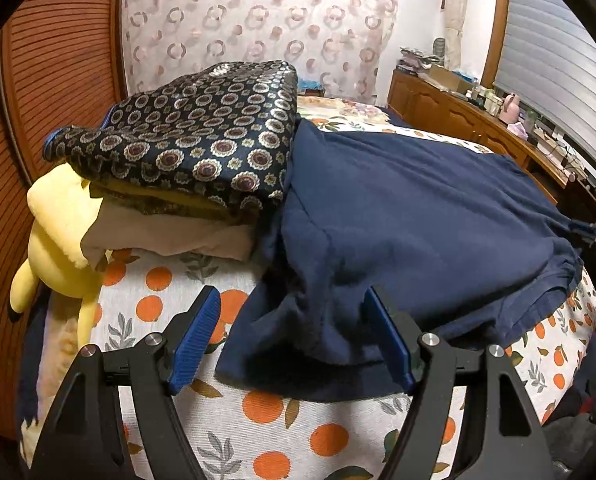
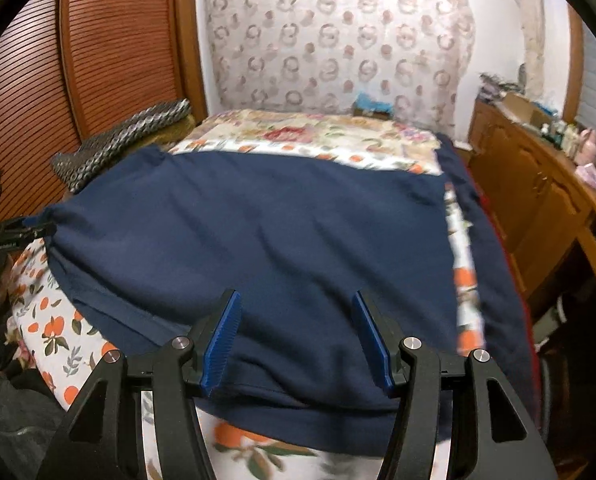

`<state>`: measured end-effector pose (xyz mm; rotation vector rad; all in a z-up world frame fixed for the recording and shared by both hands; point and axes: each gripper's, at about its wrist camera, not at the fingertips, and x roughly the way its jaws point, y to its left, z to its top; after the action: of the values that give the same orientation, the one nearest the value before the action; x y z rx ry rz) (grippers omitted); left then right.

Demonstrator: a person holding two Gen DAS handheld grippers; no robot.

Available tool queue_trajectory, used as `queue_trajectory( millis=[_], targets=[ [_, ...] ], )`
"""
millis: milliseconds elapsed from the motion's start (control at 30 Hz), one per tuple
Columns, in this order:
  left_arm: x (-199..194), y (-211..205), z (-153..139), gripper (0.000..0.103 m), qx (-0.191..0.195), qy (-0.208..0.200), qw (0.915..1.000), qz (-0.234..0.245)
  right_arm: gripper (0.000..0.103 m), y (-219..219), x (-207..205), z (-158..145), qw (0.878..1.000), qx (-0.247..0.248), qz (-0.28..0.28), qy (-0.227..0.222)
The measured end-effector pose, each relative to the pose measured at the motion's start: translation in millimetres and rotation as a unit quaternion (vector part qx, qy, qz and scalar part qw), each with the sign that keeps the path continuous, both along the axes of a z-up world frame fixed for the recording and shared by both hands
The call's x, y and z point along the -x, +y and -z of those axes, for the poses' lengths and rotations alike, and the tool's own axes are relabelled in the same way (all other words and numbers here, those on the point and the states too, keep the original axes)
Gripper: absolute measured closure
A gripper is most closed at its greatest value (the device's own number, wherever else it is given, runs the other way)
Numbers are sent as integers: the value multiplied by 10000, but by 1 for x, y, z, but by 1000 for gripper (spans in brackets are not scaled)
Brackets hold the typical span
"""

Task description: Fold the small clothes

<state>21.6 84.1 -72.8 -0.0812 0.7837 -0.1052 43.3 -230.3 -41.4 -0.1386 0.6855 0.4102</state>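
A navy blue garment (image 1: 418, 208) lies spread flat on the orange-print bed sheet (image 1: 258, 420). My left gripper (image 1: 291, 296) is open over its rumpled near-left part, and a fold of the cloth lies loosely between the blue pads (image 1: 194, 340). In the right wrist view the same garment (image 2: 278, 220) fills the middle of the bed. My right gripper (image 2: 296, 298) is open just above its near hem, and the pads (image 2: 222, 344) are not pressing on it. The other gripper's tip shows at the garment's far corner in each view.
A stack of folded clothes topped by a dark medallion-print cloth (image 1: 202, 136) sits at the left, beside a yellow plush toy (image 1: 58, 232). Slatted wooden doors (image 2: 98, 60) stand to the left. A cluttered wooden sideboard (image 2: 530, 184) runs along the right. Another dark cloth (image 2: 486, 240) hangs over the bed's right edge.
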Motion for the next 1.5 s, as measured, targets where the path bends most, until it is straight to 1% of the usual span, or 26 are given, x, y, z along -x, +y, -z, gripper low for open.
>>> queue_trajectory(
  millis=[200, 300, 333, 567, 700, 767, 900, 1067, 1100, 1133, 1200, 1333, 1367, 1400, 1433, 1500],
  targets=[
    [-1, 4, 8, 28, 99, 89, 9999, -13, 44, 16, -18, 20, 9996, 8, -160, 223],
    [-1, 4, 11, 28, 93, 125, 9999, -18, 44, 21, -20, 23, 9994, -29, -270, 229],
    [-2, 4, 11, 28, 89, 136, 9999, -13, 44, 21, -18, 20, 9992, -40, -331, 224],
    [-4, 3, 15, 28, 74, 199, 9998, 0, 44, 29, -9, 16, 9939, -102, -1065, 280],
    [-6, 2, 20, 28, 76, 273, 9996, 25, 44, 55, -19, 24, 9889, -17, -1448, 339],
    [-6, 2, 20, 28, 87, 287, 9995, 21, 47, 70, -27, 30, 9862, 26, -1605, 395],
    [-5, 6, 21, 28, 122, 297, 9995, 16, 48, 101, -30, 36, 9791, 56, -1988, 430],
    [-7, 6, 22, 28, 107, 294, 9995, 24, 57, 134, -34, 43, 9675, 111, -2480, 489],
    [-7, 7, 22, 28, 106, 294, 9995, 25, 65, 142, -34, 46, 9652, 119, -2556, 535],
    [-7, 7, 22, 28, 111, 293, 9995, 23, 69, 149, -36, 48, 9634, 134, -2618, 564],
    [-7, 7, 22, 28, 105, 293, 9995, 26, 71, 163, -42, 51, 9628, 261, -2639, 518],
    [-7, 6, 21, 28, 107, 294, 9995, 23, 82, 174, -41, 56, 9626, 500, -2636, 366],
    [-7, 6, 21, 28, 108, 294, 9995, 21, 85, 176, -42, 56, 9621, 481, -2660, 367],
    [-7, 6, 22, 28, 102, 296, 9995, 20, 93, 177, -42, 56, 9611, 445, -2699, 388],
    [-7, 6, 21, 28, 97, 297, 9995, 21, 97, 178, -42, 56, 9599, 429, -2740, 404],
    [-7, 6, 21, 28, 84, 302, 9995, 20, 100, 180, -40, 58, 9577, 405, -2820, 411]
  ],
)
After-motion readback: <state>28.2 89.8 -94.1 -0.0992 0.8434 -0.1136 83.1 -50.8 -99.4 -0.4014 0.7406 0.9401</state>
